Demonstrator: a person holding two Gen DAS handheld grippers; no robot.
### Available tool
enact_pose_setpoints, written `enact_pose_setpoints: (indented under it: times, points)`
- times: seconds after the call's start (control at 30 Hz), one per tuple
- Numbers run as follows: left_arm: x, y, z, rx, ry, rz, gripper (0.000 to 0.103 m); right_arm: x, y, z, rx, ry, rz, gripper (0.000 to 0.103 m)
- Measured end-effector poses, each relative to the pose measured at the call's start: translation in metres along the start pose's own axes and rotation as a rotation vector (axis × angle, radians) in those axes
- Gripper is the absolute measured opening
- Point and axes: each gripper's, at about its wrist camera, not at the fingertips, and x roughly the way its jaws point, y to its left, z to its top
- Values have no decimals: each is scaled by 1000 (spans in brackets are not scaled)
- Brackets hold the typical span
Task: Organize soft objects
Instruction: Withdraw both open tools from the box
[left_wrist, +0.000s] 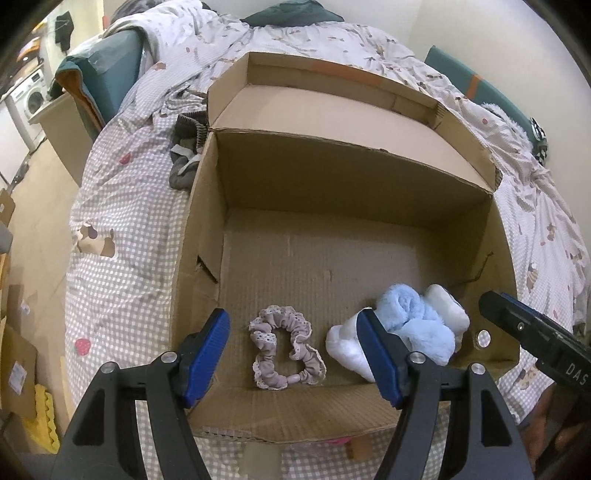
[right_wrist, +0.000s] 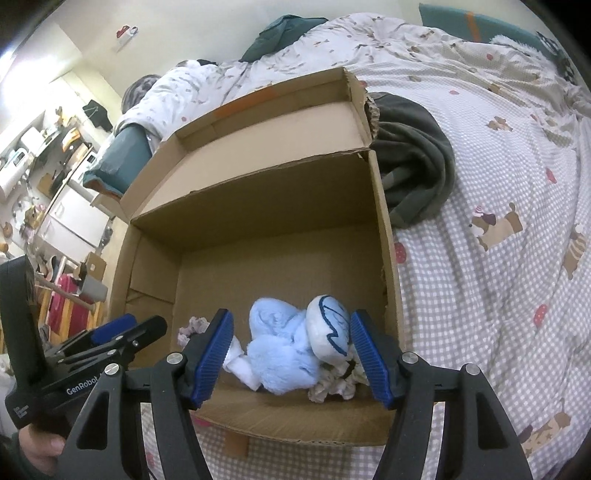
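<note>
An open cardboard box (left_wrist: 207, 206) sits on the bed; it also shows in the right wrist view (right_wrist: 384, 236). Inside near the front lie a mauve lace scrunchie (left_wrist: 286, 347) and a light blue and white plush toy (left_wrist: 413, 328). My left gripper (left_wrist: 295, 358) is open and empty, held above the box's front edge over the scrunchie. My right gripper (right_wrist: 291, 354) is open and empty, above the plush toy (right_wrist: 284, 350). A second crumpled scrunchie (right_wrist: 334, 386) lies beside the plush. The first scrunchie (right_wrist: 192, 326) peeks out at left. The right gripper shows at the right edge (left_wrist: 532, 332).
A dark grey blanket (right_wrist: 410, 162) lies on the checked bedcover (right_wrist: 498, 295) right of the box. Dark grey garments (left_wrist: 186, 147) lie left of the box. Teal pillows (left_wrist: 103, 74) sit at the bed's far side. Boxes and a washing machine (left_wrist: 31, 99) stand on the floor at left.
</note>
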Motion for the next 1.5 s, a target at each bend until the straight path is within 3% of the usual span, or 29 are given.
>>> enact_pose_setpoints:
  times: [0.4, 0.73, 0.97, 1.27, 1.5]
  points:
    - [-44, 20, -23, -69, -36, -60, 69, -9, 5, -7, -12, -16, -9, 69]
    - [-69, 53, -64, -142, -67, 6, 69, -37, 3, -39, 7, -33, -3, 69]
    - [-68, 63, -90, -178, -29, 45, 69, -48, 8, -59, 14, -55, -11, 69]
    - [-57, 44, -110, -80, 17, 120, 69, -45, 25, -79, -32, -19, -3, 69]
    - [-41, 69, -110, -197, 89, 109, 69, -24, 35, -86, -73, 63, 16, 69]
